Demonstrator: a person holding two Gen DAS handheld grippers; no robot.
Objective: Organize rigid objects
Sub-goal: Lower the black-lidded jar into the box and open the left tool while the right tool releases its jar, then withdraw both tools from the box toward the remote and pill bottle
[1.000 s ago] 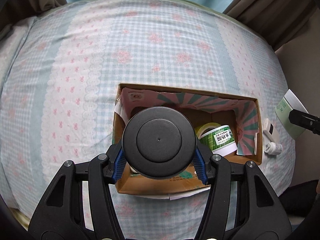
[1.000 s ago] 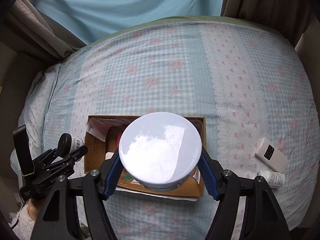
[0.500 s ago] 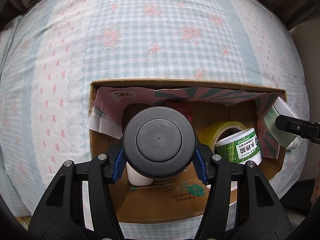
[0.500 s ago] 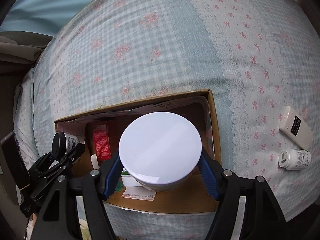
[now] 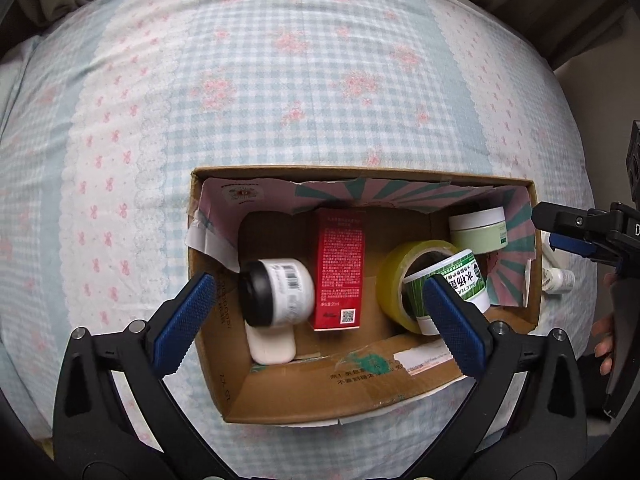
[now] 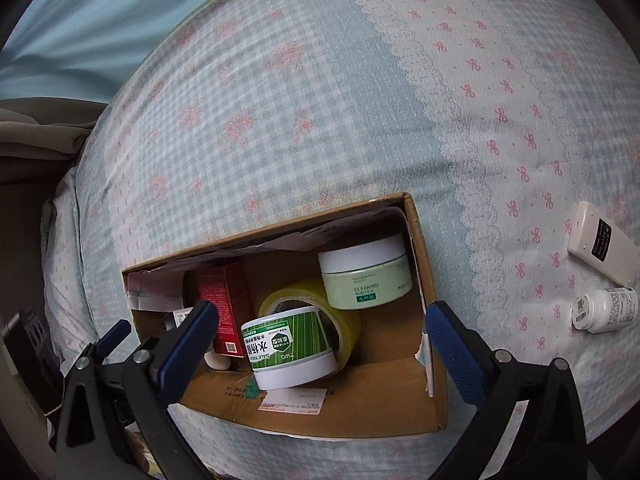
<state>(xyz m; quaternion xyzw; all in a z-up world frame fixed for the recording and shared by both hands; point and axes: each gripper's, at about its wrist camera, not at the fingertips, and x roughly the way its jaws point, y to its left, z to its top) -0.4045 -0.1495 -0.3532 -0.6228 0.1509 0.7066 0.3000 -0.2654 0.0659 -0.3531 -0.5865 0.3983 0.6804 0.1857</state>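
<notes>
Inside the cardboard box (image 5: 312, 396), black-lid jar (image 5: 278, 298), red carton (image 5: 340, 276), yellow tape roll (image 6: 308, 300), green striped tub (image 6: 288, 346), pale green jar (image 6: 366, 274), left gripper (image 5: 316, 320) and right gripper (image 6: 320, 344) both wide apart, holding nothing

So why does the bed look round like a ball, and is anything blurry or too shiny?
Left wrist view: the fisheye lens bends the flat bed into a dome, and the box edges bow; corners go black. The jars look sharp, the light is soft, with no strong glare. Right wrist view: same bulge, tilted; the bedspread print smears toward the rim, while the green jar label reads clearly.
</notes>
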